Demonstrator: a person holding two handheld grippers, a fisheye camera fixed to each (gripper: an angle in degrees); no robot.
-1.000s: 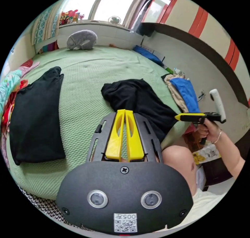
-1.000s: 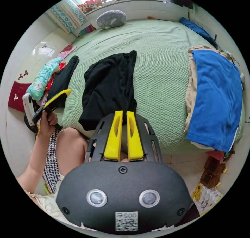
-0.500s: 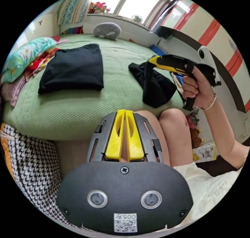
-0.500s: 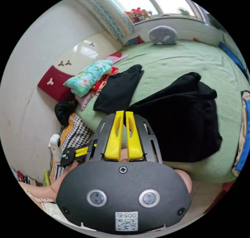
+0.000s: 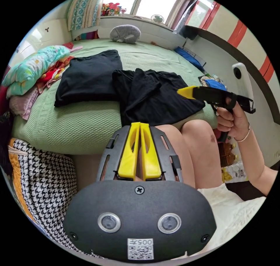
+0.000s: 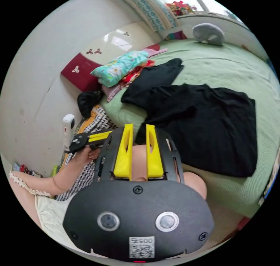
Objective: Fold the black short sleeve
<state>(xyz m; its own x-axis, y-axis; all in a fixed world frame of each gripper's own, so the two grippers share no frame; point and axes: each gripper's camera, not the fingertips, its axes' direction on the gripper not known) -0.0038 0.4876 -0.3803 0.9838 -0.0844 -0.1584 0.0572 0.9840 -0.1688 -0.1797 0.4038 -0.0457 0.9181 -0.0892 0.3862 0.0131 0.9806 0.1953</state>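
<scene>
The crumpled black short-sleeve shirt (image 5: 154,98) lies unfolded on the green bed (image 5: 87,123). Left tongs (image 5: 139,149) are clenched, empty; right tongs (image 6: 137,151) are released. Next move: spreading it flat.

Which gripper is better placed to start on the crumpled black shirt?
Probably the right gripper: its jaws are open and sit at the near edge of the black shirt. The left gripper is shut, back over the person's knee.

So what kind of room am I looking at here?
Most likely a bedroom: a wide bed with a green cover, clothes piled at its edge, and a window with patterned curtains beyond it.
</scene>
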